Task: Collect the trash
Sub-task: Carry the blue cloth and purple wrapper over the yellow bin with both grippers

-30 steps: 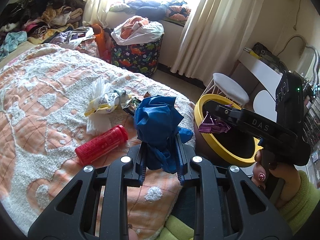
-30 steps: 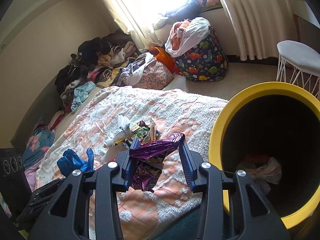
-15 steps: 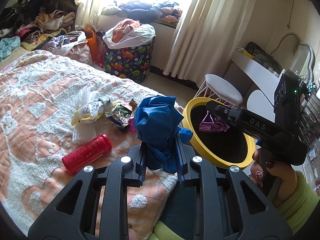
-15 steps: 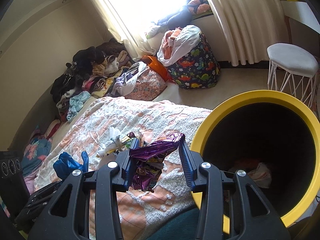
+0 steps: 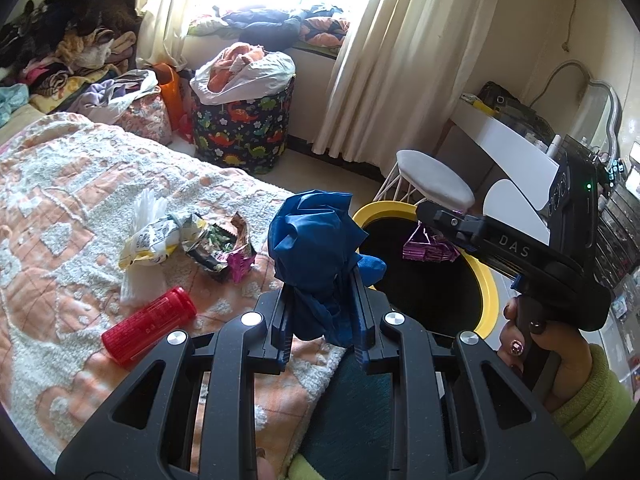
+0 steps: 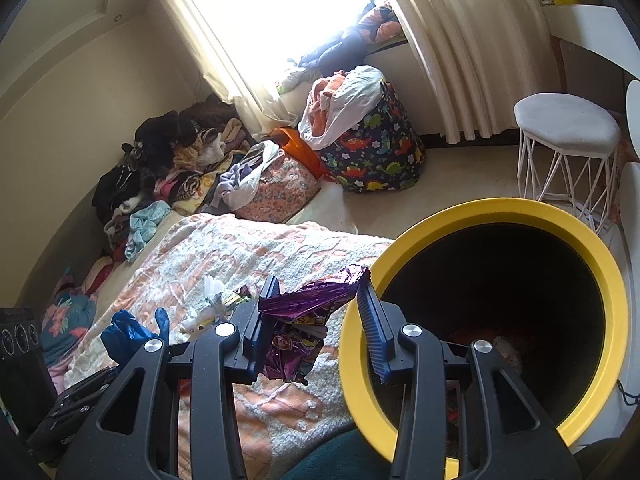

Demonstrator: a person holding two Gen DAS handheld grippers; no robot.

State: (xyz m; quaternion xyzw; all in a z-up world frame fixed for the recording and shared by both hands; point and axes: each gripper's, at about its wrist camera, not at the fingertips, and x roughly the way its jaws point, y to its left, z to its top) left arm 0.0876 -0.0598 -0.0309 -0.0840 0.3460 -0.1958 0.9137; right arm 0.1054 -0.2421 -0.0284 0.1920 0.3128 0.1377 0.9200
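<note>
The left gripper (image 5: 320,308) has its fingers clenched on a crumpled blue plastic bag (image 5: 314,244), which bulges up above the pads. At about two o'clock from it stands the yellow-rimmed bin (image 5: 486,280), beside the corner of the bed. The right gripper (image 6: 316,320) grasps a purple foil wrapper (image 6: 308,304); the foil is stretched between the two pads and hangs crumpled below them. From the left camera that wrapper (image 5: 430,246) dangles over the bin's dark opening, and a hand (image 5: 532,344) in a green sleeve grips the tool's handle.

On the orange-and-white blanket (image 5: 60,200), at ten o'clock from the blue bag, lie more scraps: an open snack packet (image 5: 220,246), a white and yellow bag (image 5: 154,240) and, nearer at nine o'clock, a red cylindrical container (image 5: 148,326) on its side. Past the bed stand a dinosaur-print hamper (image 5: 244,128) and a white stool (image 5: 434,180).
</note>
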